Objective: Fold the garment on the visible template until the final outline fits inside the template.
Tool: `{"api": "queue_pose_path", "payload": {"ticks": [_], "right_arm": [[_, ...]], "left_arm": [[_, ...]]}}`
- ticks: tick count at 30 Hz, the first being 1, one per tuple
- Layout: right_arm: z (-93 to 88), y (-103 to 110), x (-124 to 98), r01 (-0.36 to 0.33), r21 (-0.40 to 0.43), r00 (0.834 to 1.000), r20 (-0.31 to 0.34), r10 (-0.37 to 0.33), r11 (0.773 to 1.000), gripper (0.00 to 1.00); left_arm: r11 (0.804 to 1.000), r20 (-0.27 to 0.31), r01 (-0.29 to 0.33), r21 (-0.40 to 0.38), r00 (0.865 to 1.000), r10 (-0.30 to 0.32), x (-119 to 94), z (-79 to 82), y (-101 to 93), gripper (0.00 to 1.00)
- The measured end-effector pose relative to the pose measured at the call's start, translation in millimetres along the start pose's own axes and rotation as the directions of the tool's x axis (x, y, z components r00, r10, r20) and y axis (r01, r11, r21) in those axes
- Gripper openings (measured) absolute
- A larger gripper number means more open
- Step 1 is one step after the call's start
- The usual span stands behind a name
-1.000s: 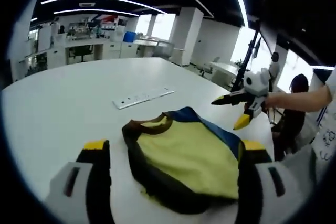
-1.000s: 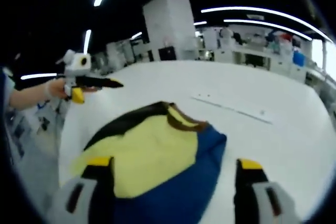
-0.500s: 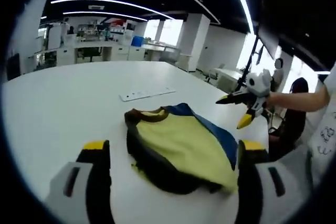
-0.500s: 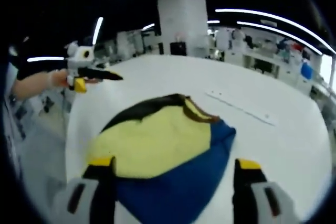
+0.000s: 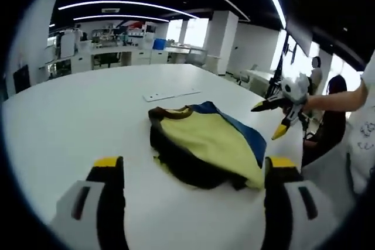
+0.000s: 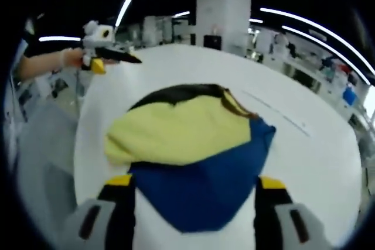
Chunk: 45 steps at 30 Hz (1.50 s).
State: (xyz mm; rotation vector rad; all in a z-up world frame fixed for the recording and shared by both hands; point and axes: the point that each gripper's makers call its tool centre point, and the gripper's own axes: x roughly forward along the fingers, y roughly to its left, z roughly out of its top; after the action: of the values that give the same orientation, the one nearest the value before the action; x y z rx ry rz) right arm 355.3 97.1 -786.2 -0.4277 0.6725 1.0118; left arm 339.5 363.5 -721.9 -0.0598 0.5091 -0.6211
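Fingers of both grippers stand spread with nothing between them: the left gripper [image 5: 190, 171] hangs back from the garment [image 5: 205, 141], which lies on the white table [image 5: 76, 121] ahead and to its right, while the right gripper [image 6: 196, 188] sits nearest, its jaws flanking the blue edge [image 6: 205, 188]; the garment's long axis runs away from it toward the collar [image 6: 237, 103], so I judge the right better placed to pick up
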Motion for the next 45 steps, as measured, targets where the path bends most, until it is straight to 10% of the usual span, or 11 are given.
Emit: {"api": "queue_pose_path", "payload": {"ticks": [10,20,36,45], "right_arm": [[-16.4,15,13,-0.020,-0.155,0.999,-0.040,0.013,0.988,0.56],[-34.4,49,31,-0.093,-0.409,0.991,-0.128,0.044,0.908,0.34],[-36.4,52,39,-0.094,-0.411,0.991,-0.125,0.045,0.907,0.01],[-24.5,44,30,-0.076,-0.363,0.995,-0.087,0.047,0.929,0.00]], "left_arm": [[1.000,-0.013,-0.007,-0.028,1.000,0.006,-8,-17.0,-4.6,0.96],[0.999,-0.043,-0.009,-0.049,0.999,0.007,-11,-29.7,-8.2,0.95],[0.998,-0.060,0.000,-0.055,0.998,-0.004,-10,-40.1,-14.9,0.94],[0.999,-0.052,0.001,-0.053,0.999,-0.004,-7,-38.0,-14.5,0.92]]}}
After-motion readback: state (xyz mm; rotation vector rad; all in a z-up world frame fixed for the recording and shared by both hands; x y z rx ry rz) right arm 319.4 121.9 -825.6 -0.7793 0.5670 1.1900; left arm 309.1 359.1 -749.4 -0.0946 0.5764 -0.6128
